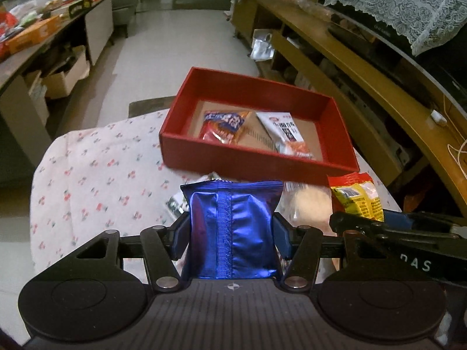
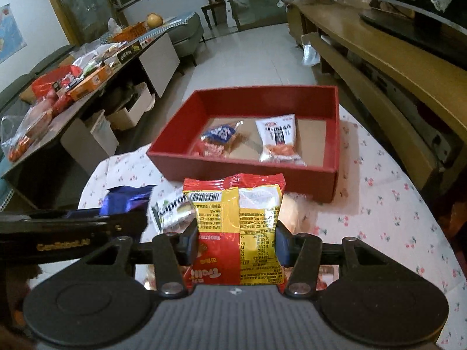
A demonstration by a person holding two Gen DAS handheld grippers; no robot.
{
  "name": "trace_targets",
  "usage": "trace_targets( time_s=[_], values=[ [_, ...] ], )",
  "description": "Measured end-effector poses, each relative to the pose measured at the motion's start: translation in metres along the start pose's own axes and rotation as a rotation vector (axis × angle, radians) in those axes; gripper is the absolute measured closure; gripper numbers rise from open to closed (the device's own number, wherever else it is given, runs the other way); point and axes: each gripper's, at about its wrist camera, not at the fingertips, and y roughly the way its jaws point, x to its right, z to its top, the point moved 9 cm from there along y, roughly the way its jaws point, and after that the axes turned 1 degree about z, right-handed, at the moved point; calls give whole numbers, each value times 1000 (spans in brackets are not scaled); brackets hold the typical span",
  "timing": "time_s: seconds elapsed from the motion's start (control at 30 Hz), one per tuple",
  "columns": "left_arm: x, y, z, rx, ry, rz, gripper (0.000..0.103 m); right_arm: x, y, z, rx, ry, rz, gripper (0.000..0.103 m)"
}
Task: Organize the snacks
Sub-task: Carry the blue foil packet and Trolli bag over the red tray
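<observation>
My left gripper (image 1: 232,230) is shut on a shiny blue snack packet (image 1: 232,227), held above the table in front of a red box (image 1: 256,162). My right gripper (image 2: 235,240) is shut on a red and yellow snack packet (image 2: 238,227), also in front of the red box (image 2: 242,170). The box holds two packets: a blue and orange one (image 1: 224,127) (image 2: 219,135) and a white one (image 1: 284,134) (image 2: 278,138). The right gripper and its packet (image 1: 357,197) show at the right of the left wrist view; the left gripper's blue packet (image 2: 125,197) shows at the left of the right wrist view.
A white floral tablecloth (image 1: 96,175) covers the round table. Loose packets lie below the grippers, one clear with a pale snack (image 1: 309,204), one white labelled "Kapro" (image 2: 172,208). A cluttered side table (image 2: 73,75) stands left, a wooden TV unit (image 2: 394,67) right.
</observation>
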Motion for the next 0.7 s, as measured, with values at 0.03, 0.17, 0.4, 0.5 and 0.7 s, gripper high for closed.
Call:
trace_targets(
  time_s=[0.03, 0.17, 0.4, 0.5, 0.7],
  values=[
    [0, 4, 3, -2, -1, -3, 39, 0, 3, 3, 0, 2, -1, 36],
    [3, 17, 17, -4, -5, -10, 39, 1, 14, 12, -11, 3, -6, 36],
    [16, 30, 42, 19, 14, -11, 39, 15, 24, 33, 9, 33, -29, 36],
    [18, 35, 53, 31, 16, -3, 39, 20, 29, 44, 19, 43, -38, 36],
    [16, 45, 76, 46, -1, 7, 39, 24, 43, 66, 38, 50, -41, 36]
  ],
)
